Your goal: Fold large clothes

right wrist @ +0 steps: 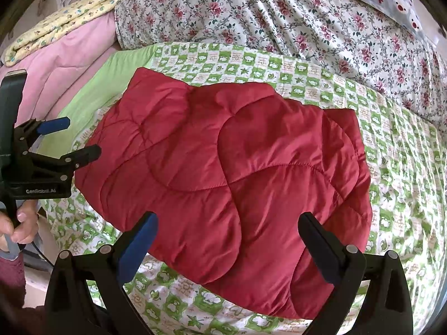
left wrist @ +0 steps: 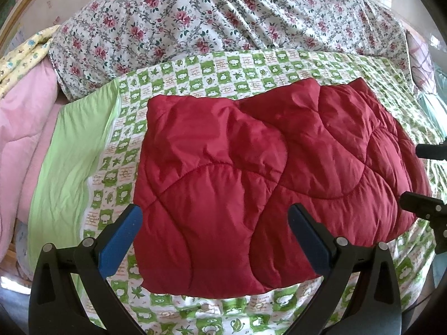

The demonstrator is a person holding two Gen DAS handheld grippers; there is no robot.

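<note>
- Red quilted garment point(left wrist: 268, 173) lies on the bed as a compact, padded, roughly rectangular bundle, resting on the green-and-white checked sheet point(left wrist: 223, 64). Its stitched curves run across the top face, and a doubled layer shows along its far right edge point(right wrist: 343, 128), so I judge at least one fold is already in.
- No sleeve, collar or hem sticks out of the garment in either view. The outline is rounded and puffy, not crisp, and its near edge point(right wrist: 251, 301) bulges towards the cameras.
- By my reading the folding is largely done. What may be left is one more halving, or pressing and squaring the corners; I cannot tell which from these views.
- Left gripper point(left wrist: 215, 240) hovers over the garment's near left part with its blue-padded fingers point(left wrist: 123, 234) spread wide, holding nothing. From the right wrist view it sits just beside the garment's left edge point(right wrist: 69, 139), gripped by the person's hand point(right wrist: 19, 223).
- Right gripper point(right wrist: 226, 248) hangs over the garment's near right part, equally spread and empty.
- Beyond the garment's far side lies a floral duvet point(left wrist: 195, 14); to the garment's left are a plain green strip point(left wrist: 69, 150) and pink bedding point(left wrist: 22, 128), topped by a yellow printed cloth point(right wrist: 67, 19).
</note>
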